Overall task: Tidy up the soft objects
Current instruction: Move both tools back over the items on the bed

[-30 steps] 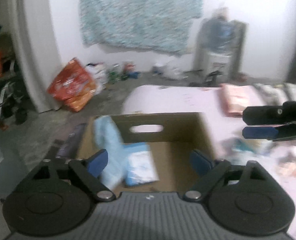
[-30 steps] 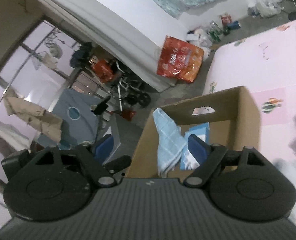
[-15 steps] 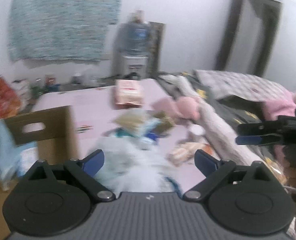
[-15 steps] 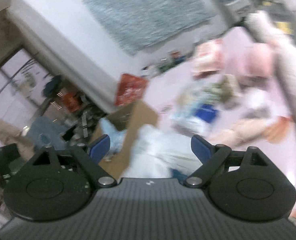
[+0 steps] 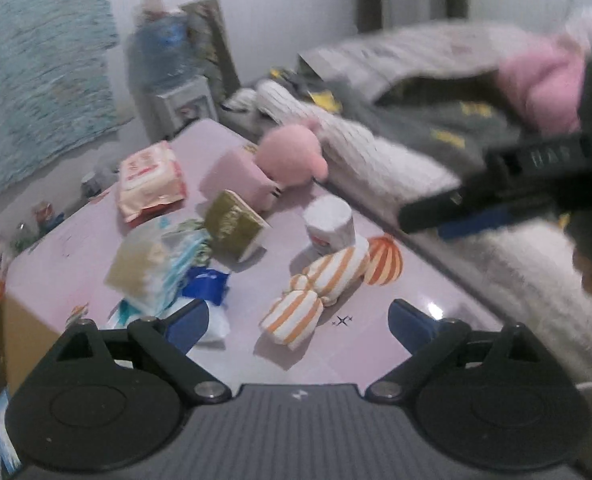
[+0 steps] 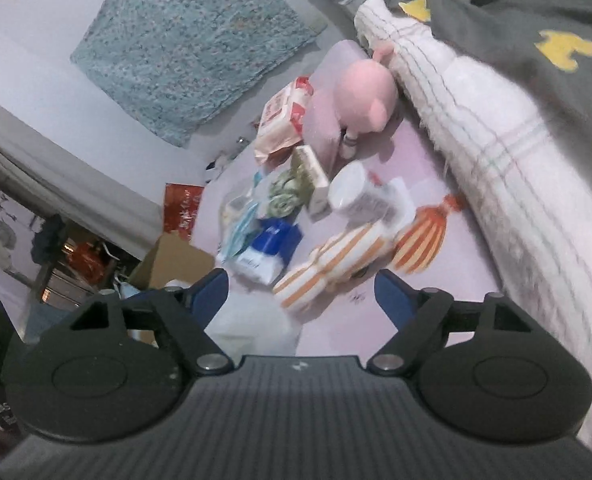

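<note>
Striped plush (image 5: pixel 320 280) lies beyond open left tool (image 5: pixel 299 318).

Left gripper (image 5: pixel 298 320) jaws wide, nothing between them, over the pink mat (image 5: pixel 380 344). Striped plush (image 5: pixel 316 288) just ahead of it. White roll (image 5: pixel 328 222) beyond the plush, sponge (image 5: pixel 233 224) left of the roll. Right gripper (image 5: pixel 452 216) upper right.

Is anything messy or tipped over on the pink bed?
Yes. The soft things lie in a jumble on the pink sheet instead of being sorted. The orange-striped toy sprawls on its side, the pink plush is slumped against a blanket, and the green-topped sponge sits tilted against the pile.
</note>
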Demonstrator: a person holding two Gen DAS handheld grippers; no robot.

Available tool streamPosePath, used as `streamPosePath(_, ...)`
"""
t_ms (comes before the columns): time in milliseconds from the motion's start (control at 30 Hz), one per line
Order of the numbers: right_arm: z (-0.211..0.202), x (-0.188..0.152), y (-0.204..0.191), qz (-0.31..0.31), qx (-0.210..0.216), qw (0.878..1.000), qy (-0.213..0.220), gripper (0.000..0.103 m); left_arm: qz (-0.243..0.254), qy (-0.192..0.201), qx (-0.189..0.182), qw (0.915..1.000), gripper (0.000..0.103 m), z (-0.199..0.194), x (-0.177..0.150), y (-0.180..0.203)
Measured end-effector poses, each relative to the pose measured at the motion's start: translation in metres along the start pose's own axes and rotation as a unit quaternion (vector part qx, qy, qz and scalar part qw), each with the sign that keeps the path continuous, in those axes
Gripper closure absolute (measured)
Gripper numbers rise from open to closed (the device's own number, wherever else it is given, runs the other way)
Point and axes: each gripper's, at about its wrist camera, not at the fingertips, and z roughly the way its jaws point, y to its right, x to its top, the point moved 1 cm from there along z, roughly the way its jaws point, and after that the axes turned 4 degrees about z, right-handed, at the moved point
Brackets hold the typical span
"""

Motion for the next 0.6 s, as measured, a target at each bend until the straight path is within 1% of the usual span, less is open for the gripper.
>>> streamPosePath(133, 0.027, 0.027, -0.011, -0.076, -0.021, 0.997, -0.012, 0.022, 0.026, -0.043, -0.006, 0.9987, 0.006, 0.046, 0.014, 0.005)
streamPosePath(200, 0.045, 0.041, -0.012, -0.098, -0.037, 0.994, -0.021, 0.022, 0.027, -0.061, -0.009, 0.9977, 0.008, 0.065, 0.019, 0.005)
streamPosePath(267, 0.063, 0.053, -0.011, -0.118, -0.040, 0.992, -0.036, 0.022, 0.033, -0.076, -0.012, 0.9965, 0.011, 0.084, 0.023, 0.005)
streamPosePath(333, 0.080, 0.059, -0.010, -0.136, -0.050, 0.988, -0.045, 0.022, 0.035, -0.093, -0.008, 0.9950, 0.015, 0.100, 0.024, 0.005)
streamPosePath(367, 0.089, 0.062, -0.010, -0.146, -0.055, 0.986, -0.050, 0.022, 0.037, -0.099, -0.008, 0.9944, 0.020, 0.106, 0.025, 0.005)
streamPosePath(400, 0.098, 0.064, -0.009, -0.156, -0.060, 0.984, -0.055, 0.022, 0.040, -0.106, -0.010, 0.9936, 0.024, 0.112, 0.025, 0.005)
streamPosePath(467, 0.110, 0.063, -0.011, -0.178, -0.060, 0.980, -0.068, 0.022, 0.041, -0.120, -0.013, 0.9919, 0.025, 0.122, 0.024, 0.006)
streamPosePath(533, 0.120, 0.061, -0.013, -0.198, -0.062, 0.975, -0.076, 0.022, 0.042, -0.132, -0.013, 0.9903, 0.029, 0.131, 0.021, 0.006)
streamPosePath(600, 0.130, 0.059, -0.013, -0.211, -0.071, 0.972, -0.078, 0.024, 0.037, -0.146, -0.014, 0.9885, 0.037, 0.140, 0.019, 0.005)
